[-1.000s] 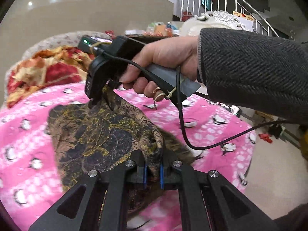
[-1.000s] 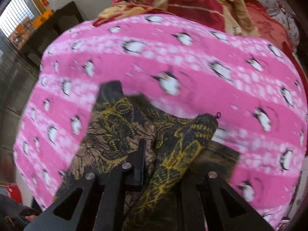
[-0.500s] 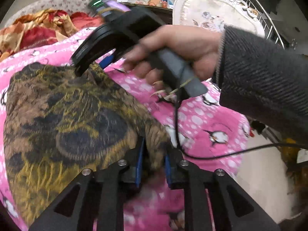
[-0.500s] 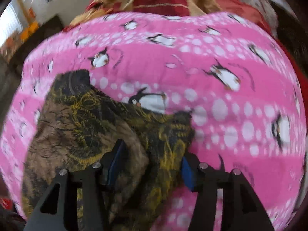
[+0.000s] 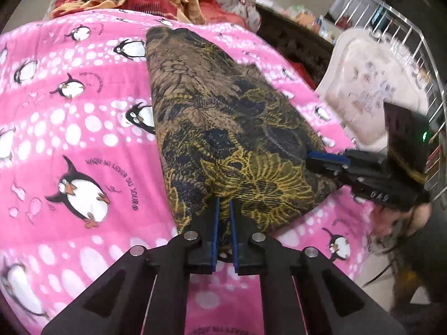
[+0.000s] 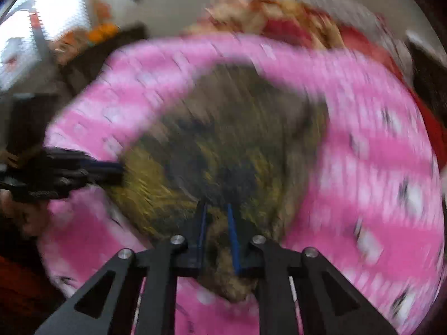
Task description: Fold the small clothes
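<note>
Brown-and-gold patterned cloth (image 5: 223,128) lies spread on the pink penguin blanket (image 5: 69,139), running away from both sets of fingers. The left gripper (image 5: 224,209) is pressed together, pinching the cloth's near edge. The right gripper (image 6: 216,215) has just been closing; its fingers (image 6: 233,240) now pinch another edge of the cloth, in a blurred view.
</note>
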`<action>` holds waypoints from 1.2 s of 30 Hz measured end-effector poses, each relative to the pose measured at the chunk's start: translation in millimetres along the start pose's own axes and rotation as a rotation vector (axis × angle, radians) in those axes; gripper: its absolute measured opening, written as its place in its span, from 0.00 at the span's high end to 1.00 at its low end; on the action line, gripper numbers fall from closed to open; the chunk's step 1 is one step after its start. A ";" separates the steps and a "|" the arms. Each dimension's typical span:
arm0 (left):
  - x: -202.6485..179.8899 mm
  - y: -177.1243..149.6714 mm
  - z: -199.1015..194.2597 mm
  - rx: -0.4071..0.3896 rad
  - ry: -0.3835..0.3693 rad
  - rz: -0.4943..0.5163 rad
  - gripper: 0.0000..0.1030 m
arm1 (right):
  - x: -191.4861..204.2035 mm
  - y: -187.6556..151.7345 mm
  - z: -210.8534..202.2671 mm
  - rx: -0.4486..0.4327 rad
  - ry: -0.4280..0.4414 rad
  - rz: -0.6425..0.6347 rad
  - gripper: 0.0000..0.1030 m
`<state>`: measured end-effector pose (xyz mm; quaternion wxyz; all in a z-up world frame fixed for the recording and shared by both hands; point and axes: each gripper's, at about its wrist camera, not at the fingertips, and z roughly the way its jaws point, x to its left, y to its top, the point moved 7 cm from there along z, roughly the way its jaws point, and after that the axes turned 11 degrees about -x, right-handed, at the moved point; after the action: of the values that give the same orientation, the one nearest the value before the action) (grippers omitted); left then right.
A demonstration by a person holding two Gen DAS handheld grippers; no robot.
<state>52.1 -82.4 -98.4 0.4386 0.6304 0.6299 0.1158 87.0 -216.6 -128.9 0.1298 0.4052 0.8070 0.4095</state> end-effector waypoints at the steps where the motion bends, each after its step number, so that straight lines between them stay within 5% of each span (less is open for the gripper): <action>1: -1.9 0.2 -1.0 0.005 0.004 0.008 1.00 | -0.8 -1.8 -4.6 -0.063 -0.001 0.030 0.88; 4: -9.8 16.4 -9.0 -0.003 0.001 0.029 1.00 | -3.4 1.1 -7.3 -0.038 -0.010 0.089 0.87; 6: -8.9 47.2 -14.4 -0.083 0.020 0.046 1.00 | -1.2 12.0 -9.8 -0.009 -0.027 0.114 0.87; 9: 13.1 78.9 3.2 -0.127 0.073 -0.007 1.00 | 2.6 52.0 -19.0 -0.107 -0.043 0.127 0.86; 12: 38.7 83.7 50.3 -0.063 0.136 -0.061 1.00 | -3.5 80.1 -0.2 -0.128 -0.083 0.144 0.86; 16: 45.6 75.8 63.3 -0.009 0.147 -0.068 1.00 | -43.0 67.5 56.8 0.059 -0.211 0.222 0.84; 17: 44.0 79.9 60.0 -0.012 0.144 -0.068 1.00 | -49.5 63.5 60.1 0.065 -0.184 0.281 0.84; 21: 40.4 135.5 59.6 -0.120 0.146 -0.073 1.00 | -51.7 89.7 45.7 0.020 -0.220 0.299 0.83; 26: 45.1 181.8 100.8 -0.151 0.187 -0.095 1.00 | -73.8 145.6 57.7 -0.119 -0.297 0.373 0.73; 30: 62.9 175.4 137.5 -0.117 0.266 -0.113 0.98 | -99.8 144.5 103.4 -0.093 -0.372 0.389 0.73; 32: 66.5 164.4 146.2 -0.137 0.264 -0.112 0.98 | -104.3 124.3 130.3 -0.028 -0.362 0.394 0.73; 36: 65.6 163.2 148.6 -0.171 0.271 -0.093 0.97 | -110.3 118.8 136.0 -0.041 -0.338 0.423 0.71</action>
<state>280.7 -55.1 -98.4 0.4066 0.5396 0.6997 0.2323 296.1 -184.9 -137.1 0.1821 0.6246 0.6630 0.3703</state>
